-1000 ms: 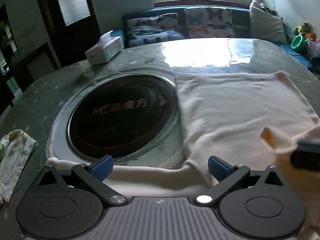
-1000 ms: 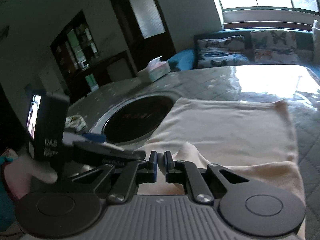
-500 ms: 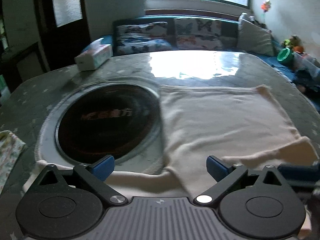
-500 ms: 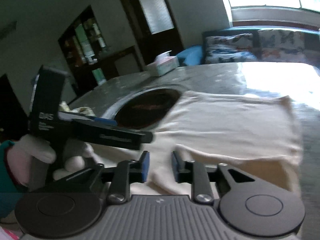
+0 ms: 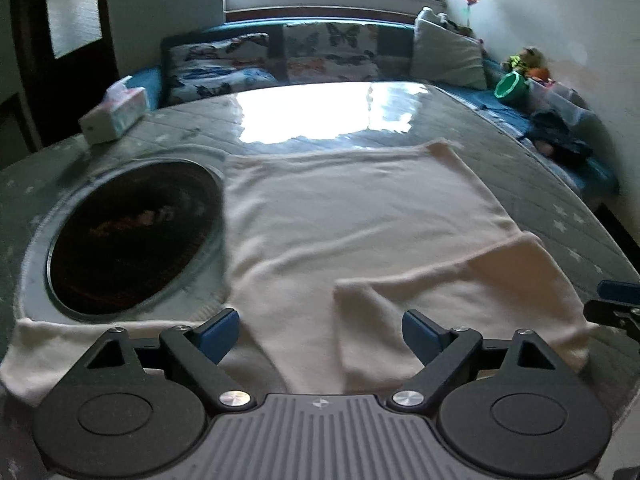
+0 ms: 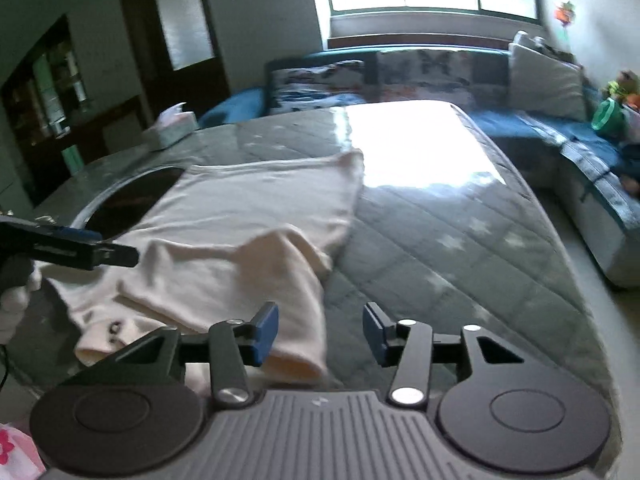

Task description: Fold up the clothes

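The right gripper (image 6: 320, 330), clamped on the cream sweater's sleeve (image 6: 256, 280) a second ago, is opening with nothing between its jaws, the folded-in sleeve lying just left of its fingers, while the left gripper (image 5: 320, 330), empty above the sweater (image 5: 360, 208), begins closing, so that fold looks done.
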